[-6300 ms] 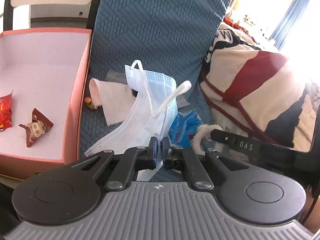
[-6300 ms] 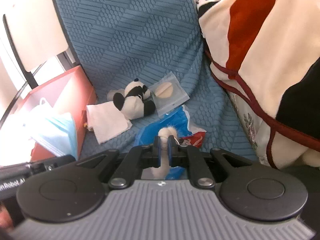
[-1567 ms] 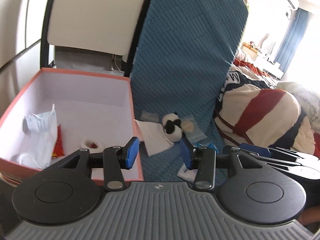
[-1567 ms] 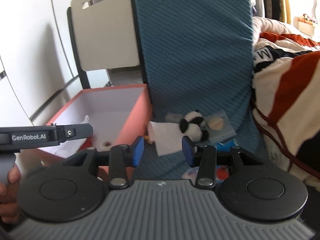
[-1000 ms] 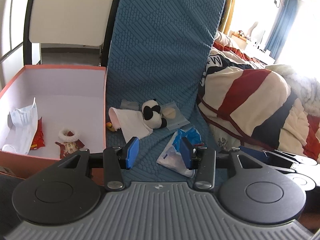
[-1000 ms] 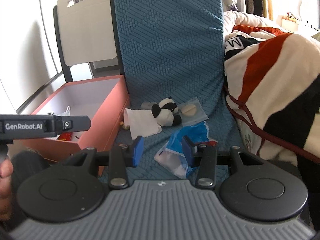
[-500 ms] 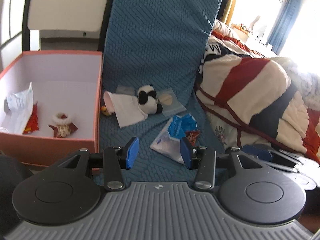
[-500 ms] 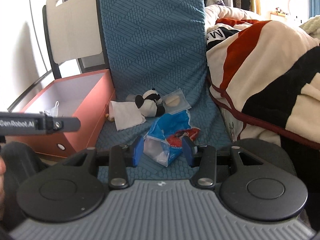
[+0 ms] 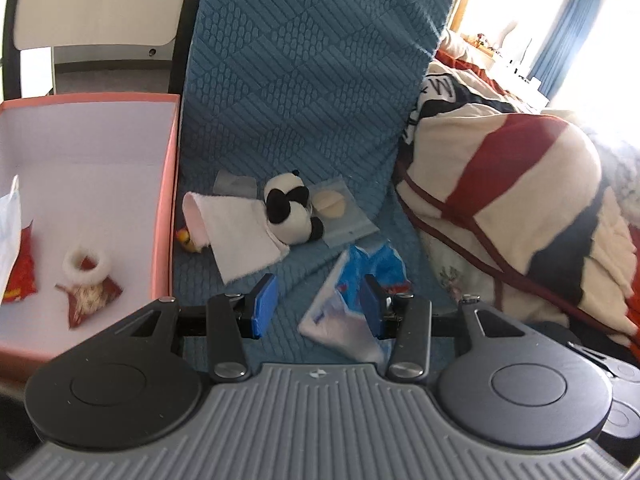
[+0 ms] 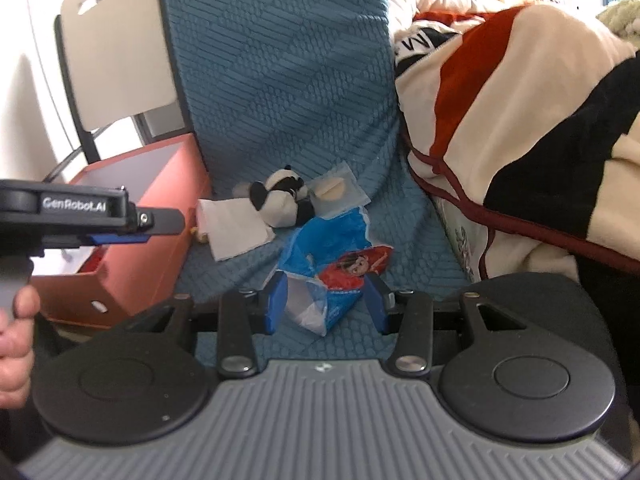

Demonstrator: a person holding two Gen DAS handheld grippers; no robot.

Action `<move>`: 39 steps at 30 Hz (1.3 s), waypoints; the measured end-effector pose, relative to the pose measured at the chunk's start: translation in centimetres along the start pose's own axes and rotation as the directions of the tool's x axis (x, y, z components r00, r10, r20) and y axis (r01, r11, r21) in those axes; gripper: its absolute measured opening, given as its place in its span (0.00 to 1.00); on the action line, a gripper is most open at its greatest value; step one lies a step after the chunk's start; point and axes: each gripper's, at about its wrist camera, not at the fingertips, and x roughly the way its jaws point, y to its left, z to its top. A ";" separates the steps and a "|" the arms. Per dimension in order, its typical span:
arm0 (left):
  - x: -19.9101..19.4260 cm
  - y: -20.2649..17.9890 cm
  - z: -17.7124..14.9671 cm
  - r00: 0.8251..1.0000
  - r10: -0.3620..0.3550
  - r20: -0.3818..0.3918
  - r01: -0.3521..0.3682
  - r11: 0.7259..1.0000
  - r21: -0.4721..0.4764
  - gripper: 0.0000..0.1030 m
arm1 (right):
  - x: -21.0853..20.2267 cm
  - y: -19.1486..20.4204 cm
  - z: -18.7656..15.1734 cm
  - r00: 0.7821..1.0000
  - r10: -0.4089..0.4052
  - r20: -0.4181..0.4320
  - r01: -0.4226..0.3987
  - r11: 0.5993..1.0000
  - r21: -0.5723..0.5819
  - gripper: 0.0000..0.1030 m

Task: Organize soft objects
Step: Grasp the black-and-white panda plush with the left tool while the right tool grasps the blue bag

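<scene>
On the blue cushion (image 10: 280, 100), beside the pink box (image 9: 164, 200), both claws, left (image 9: 316, 312) and right (image 10: 326, 304), stood open and empty; the wrapper (image 10: 332, 256) warranted a low, centred pinch.

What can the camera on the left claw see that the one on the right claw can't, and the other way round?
Only the left view looks down into the pink box: a fluffy ring, red packets, a face mask. Only the right view shows the left claw from the side, open, and the person's hand. Both show the panda toy, white cloth, blue bag and striped blanket.
</scene>
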 end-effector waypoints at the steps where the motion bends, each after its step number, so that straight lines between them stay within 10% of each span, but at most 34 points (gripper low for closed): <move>1: 0.7 0.1 0.3 1.000 -0.004 -0.004 0.004 1.000 -0.004 0.50 | 0.5 -0.1 0.1 1.000 0.001 -0.005 0.000 1.000 0.011 0.44; 21: 14.0 2.8 3.4 0.999 0.007 -0.041 -0.008 1.000 -0.024 0.56 | 11.3 0.7 2.6 0.997 0.020 -0.077 -0.016 0.999 0.047 0.55; 39: 18.2 2.5 5.4 0.995 0.092 -0.036 -0.093 0.995 -0.030 0.56 | 16.6 -0.7 3.1 0.983 -0.015 -0.184 0.057 0.973 0.225 0.57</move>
